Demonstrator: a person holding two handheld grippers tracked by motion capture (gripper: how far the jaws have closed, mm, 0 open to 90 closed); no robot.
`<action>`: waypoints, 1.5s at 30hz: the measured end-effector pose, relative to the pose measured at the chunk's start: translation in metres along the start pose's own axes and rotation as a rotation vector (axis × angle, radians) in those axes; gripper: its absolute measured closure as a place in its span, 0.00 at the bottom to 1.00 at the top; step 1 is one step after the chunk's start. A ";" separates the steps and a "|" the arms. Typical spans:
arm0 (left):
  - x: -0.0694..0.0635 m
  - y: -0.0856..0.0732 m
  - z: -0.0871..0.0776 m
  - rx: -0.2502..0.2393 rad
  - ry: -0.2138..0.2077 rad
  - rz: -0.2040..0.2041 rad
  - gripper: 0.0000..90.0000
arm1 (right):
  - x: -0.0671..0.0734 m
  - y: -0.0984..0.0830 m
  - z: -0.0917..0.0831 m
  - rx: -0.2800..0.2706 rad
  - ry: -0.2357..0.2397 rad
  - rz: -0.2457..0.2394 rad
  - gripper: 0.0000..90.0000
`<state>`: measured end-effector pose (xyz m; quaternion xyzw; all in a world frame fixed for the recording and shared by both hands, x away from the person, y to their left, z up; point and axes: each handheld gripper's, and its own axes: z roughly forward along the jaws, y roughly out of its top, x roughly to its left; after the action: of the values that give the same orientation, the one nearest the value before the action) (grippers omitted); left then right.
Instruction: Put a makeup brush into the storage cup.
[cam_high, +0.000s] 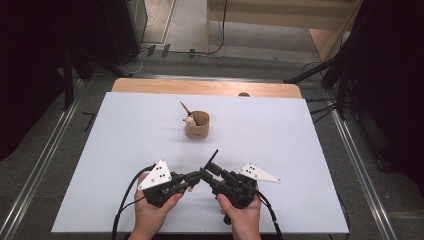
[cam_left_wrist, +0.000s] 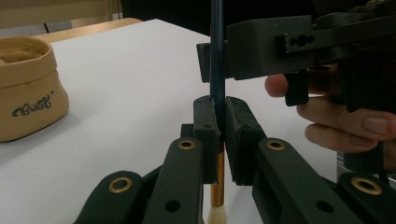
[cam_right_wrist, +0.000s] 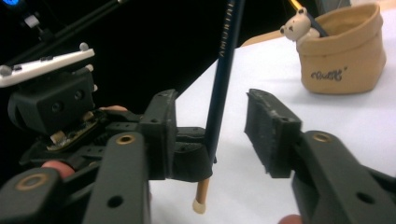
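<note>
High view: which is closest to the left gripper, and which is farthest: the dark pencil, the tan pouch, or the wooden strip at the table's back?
From the left gripper:
1. Dark pencil, held in its jaws, near edge.
2. Tan pouch, mid-table.
3. Wooden strip, far edge.

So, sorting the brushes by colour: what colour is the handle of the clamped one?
Dark navy handle, turning gold near the pale tip; clearest in the right gripper view.

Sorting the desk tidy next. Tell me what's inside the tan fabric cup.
The tan cup holds a small bear figure at its rim and one slanted stick, likely a pencil. The cup's wall hides the lower contents and its bottom.
</note>
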<state>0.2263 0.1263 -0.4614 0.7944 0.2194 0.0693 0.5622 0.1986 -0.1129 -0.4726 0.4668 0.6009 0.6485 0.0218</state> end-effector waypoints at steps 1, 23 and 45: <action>-0.001 0.000 0.000 0.000 0.000 0.001 0.94 | -0.001 0.000 0.000 -0.007 0.007 0.008 0.67; -0.007 0.000 0.005 0.000 -0.004 0.012 0.94 | -0.004 -0.008 0.002 -0.095 0.025 0.049 0.84; 0.003 -0.003 -0.002 -0.034 0.005 -0.051 0.78 | -0.014 0.004 -0.012 -0.130 -0.053 -0.041 0.95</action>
<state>0.2275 0.1300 -0.4634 0.7787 0.2396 0.0605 0.5767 0.2010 -0.1313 -0.4758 0.4692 0.5662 0.6728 0.0812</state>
